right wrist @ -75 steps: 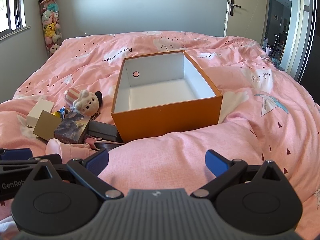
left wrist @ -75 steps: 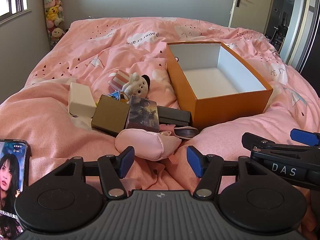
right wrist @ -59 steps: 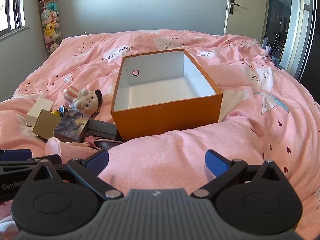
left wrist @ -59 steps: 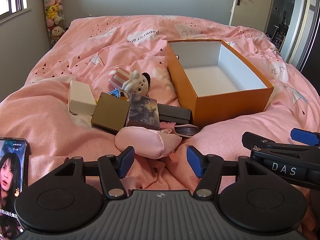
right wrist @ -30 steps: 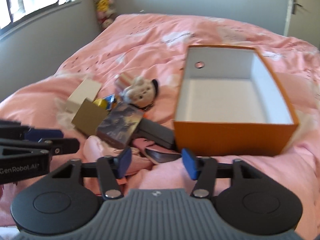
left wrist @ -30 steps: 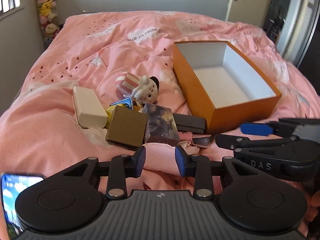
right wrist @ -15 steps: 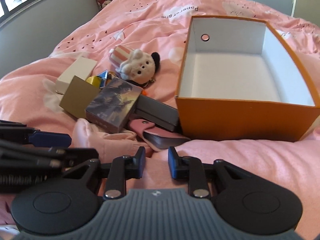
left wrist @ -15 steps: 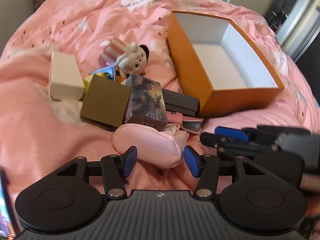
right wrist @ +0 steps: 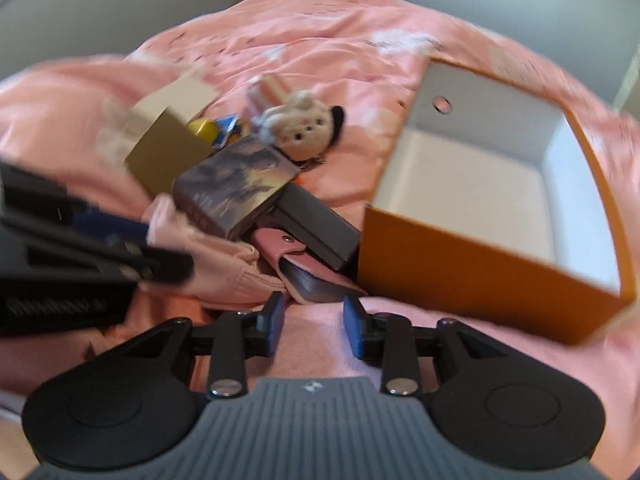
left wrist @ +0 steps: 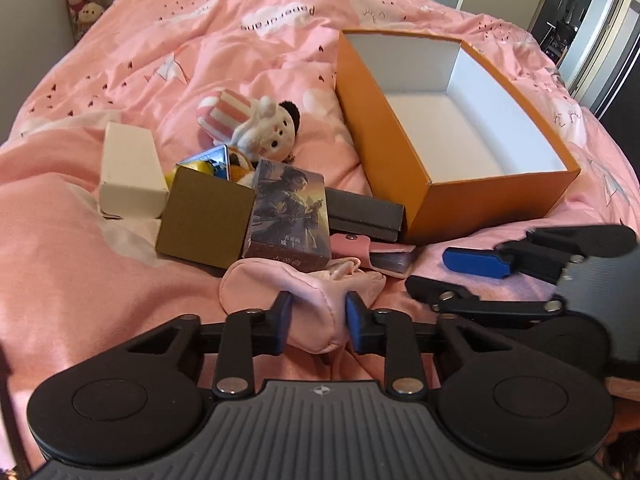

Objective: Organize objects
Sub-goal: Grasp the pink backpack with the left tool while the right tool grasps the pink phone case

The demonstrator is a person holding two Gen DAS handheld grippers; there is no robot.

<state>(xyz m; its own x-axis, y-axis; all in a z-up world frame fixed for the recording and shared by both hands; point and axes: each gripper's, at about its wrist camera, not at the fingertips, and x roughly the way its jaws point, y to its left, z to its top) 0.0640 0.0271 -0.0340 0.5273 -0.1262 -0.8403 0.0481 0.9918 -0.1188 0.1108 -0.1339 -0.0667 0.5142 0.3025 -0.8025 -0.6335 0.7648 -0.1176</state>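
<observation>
Pink fabric fills the left wrist view: the left gripper (left wrist: pixel 318 318) is closing its jaws on a soft pink pouch (left wrist: pixel 304 300), both pads pressing its sides, with the orange box (left wrist: pixel 496 196) ahead and right of the jaws. In the blurred right wrist view, the right gripper (right wrist: pixel 314 320) is opening, jaws narrowly apart over bare pink duvet (right wrist: pixel 316 344) with nothing between them; a pink card wallet (right wrist: pixel 304 276) lies just ahead, the orange box (right wrist: pixel 472 276) ahead-right.

Both views were taken from close above the bed (left wrist: pixel 120 60), angled steeply down and forward along the fingers. The left wrist view was set left of the right one, whose picture was blurred. The orange box (left wrist: pixel 488 200) (right wrist: pixel 460 264) and the pile of small things beside it were shared by both.
</observation>
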